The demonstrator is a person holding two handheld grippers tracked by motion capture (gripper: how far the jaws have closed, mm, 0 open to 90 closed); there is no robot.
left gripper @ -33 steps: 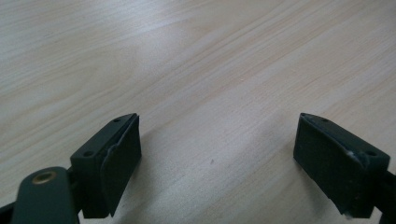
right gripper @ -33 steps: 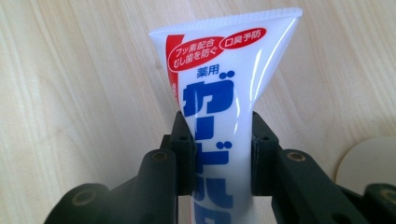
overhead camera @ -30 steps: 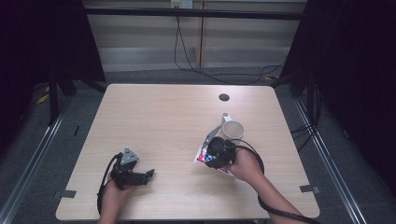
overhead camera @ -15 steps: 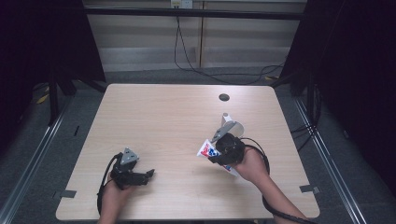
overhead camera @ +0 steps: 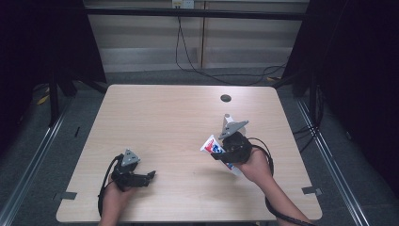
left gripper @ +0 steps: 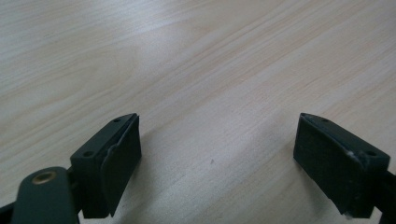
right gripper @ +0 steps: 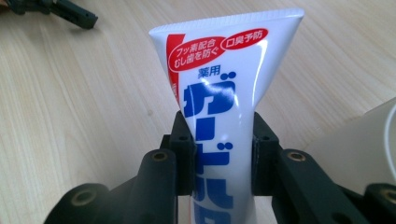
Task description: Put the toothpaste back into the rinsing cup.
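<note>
A white toothpaste tube [right gripper: 219, 93] with red and blue print stands between the jaws of my right gripper [right gripper: 217, 156], which is shut on its middle. From above, the tube [overhead camera: 212, 145] sticks out to the left of the right gripper [overhead camera: 220, 153], off the table at centre right. My left gripper [overhead camera: 149, 175] rests at the front left of the table, open, its two pads [left gripper: 119, 161] wide apart over bare wood with nothing between them [left gripper: 217, 161].
A pale cup [right gripper: 364, 140] stands just right of the held tube; from above a white bit of it [overhead camera: 227, 120] shows behind the right gripper's grey plate. A dark round hole [overhead camera: 226, 98] sits in the wooden table [overhead camera: 164, 117] at the back.
The right gripper has lifted and tilted the toothpaste tube, whose flat end now points up and left. The gripper's plate now covers the cup. The left gripper has stayed put.
</note>
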